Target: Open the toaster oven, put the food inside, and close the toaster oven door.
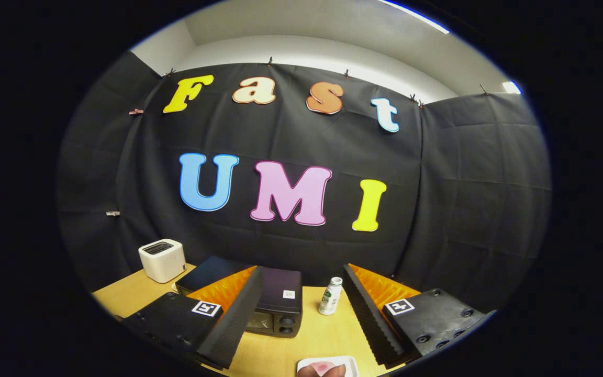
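A dark toaster oven (pixel 275 303) stands on the wooden table (pixel 322 340), partly hidden behind my left finger (pixel 233 314); its two knobs show on its right front side. Its door looks closed. Close in front, between the fingers and nearest me, lies a white plate (pixel 346 362) holding pinkish food (pixel 322 369). My gripper (pixel 301 340) is open, held above the table with nothing between its fingers; the right finger (pixel 369 319) stands wide to the right of the plate.
A small white bottle (pixel 330 296) stands upright right of the oven, beyond the fingers. A white slot toaster (pixel 162 260) sits at the table's far left corner. Black booth cloth closes the back and sides.
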Demonstrator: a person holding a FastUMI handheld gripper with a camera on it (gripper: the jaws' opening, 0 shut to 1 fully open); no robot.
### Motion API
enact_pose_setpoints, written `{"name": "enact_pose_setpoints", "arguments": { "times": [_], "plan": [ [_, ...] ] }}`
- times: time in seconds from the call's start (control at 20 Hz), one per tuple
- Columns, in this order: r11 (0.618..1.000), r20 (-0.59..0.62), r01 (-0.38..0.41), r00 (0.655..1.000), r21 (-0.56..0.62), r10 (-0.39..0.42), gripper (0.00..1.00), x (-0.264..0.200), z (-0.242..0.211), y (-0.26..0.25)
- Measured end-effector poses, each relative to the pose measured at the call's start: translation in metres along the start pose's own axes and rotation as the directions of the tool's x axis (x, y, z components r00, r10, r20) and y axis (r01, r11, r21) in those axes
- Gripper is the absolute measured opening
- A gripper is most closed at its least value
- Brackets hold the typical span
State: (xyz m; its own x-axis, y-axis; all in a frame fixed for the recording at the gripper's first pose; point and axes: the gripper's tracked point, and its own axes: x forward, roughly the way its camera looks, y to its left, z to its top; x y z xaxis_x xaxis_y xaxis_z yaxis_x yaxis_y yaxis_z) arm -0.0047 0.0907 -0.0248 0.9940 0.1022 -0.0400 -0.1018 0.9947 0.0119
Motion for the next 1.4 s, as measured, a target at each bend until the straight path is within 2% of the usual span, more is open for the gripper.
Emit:
{"name": "enact_pose_setpoints", "arguments": {
  "times": [0.4, 0.7, 1.3, 1.4],
  "plan": [
    [0.992, -0.144, -0.101, 0.983, 0.074, 0.110, 0.98, 0.030, -0.062, 0.090],
    [0.981, -0.263, -0.150, 0.948, 0.120, 0.177, 0.98, 0.059, -0.121, 0.150],
    [0.988, -0.429, -0.064, 0.895, 0.143, 0.121, 0.99, 0.119, -0.205, 0.186],
    [0.990, -0.425, -0.055, 0.899, 0.131, 0.106, 0.99, 0.125, -0.208, 0.187]
  ]
}}
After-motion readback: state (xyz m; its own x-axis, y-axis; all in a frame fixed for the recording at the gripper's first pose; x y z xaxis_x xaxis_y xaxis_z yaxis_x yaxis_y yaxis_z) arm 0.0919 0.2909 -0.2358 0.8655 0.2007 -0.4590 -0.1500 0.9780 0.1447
